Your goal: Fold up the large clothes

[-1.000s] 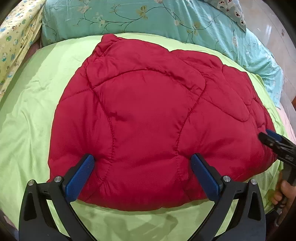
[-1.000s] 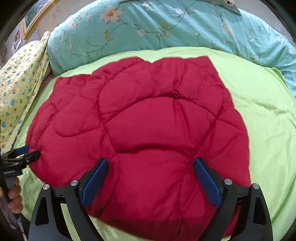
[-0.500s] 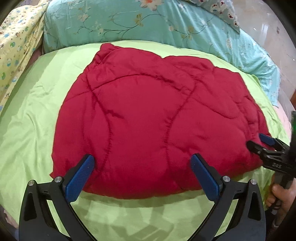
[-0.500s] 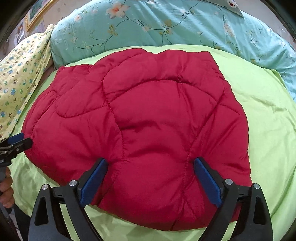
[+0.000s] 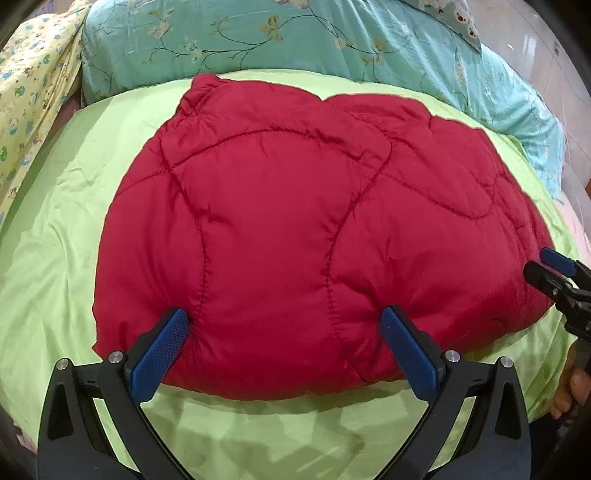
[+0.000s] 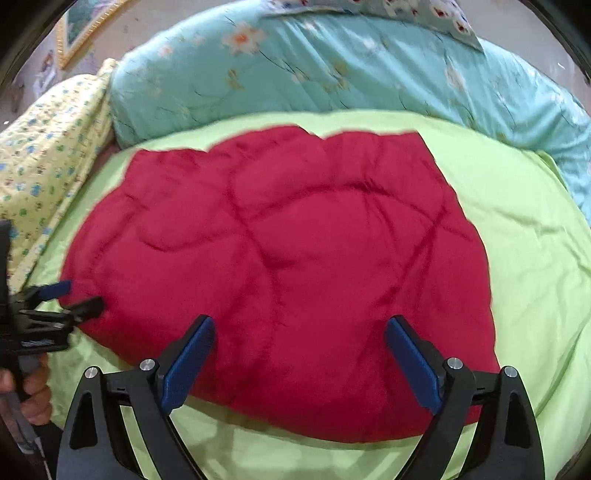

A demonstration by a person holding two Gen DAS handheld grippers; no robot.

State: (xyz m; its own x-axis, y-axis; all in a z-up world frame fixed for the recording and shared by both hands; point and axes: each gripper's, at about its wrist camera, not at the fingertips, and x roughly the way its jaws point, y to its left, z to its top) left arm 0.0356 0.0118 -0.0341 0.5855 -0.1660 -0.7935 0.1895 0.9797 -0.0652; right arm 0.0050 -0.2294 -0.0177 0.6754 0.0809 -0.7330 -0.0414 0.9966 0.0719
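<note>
Left wrist view: I've got one red quilted jacket (image 5: 295,236) lying folded up in a puffy bundle in the middle of the green sheet (image 5: 55,240). That's the only garment I can count on the bed. My left gripper (image 5: 284,332) has its two blue-padded fingers (image 5: 157,354) spread wide apart, straddling the near edge of the jacket, with the tips pressing into the padding and nothing pinched between them. Off at the right edge of this view I can see my right gripper (image 5: 546,267) poking in by the jacket's side, its two fingers apart too.

From the right wrist view it's a bit blurry, but same story: one jacket (image 6: 295,258), right gripper (image 6: 299,336) spread wide over the near hem, nothing clamped. The left gripper (image 6: 79,297) shows up at the left edge right by the jacket's corner, with a bit of my hand (image 6: 33,391) on the handle below it.

Bedding count behind the jacket: one teal floral quilt (image 5: 258,40) bunched along the far side, one yellow printed blanket (image 5: 33,96) on the left, and what looks like one patterned pillow (image 5: 454,14) peeking over the quilt. There's also one framed picture (image 6: 79,27) on the wall, top left in the right view.
</note>
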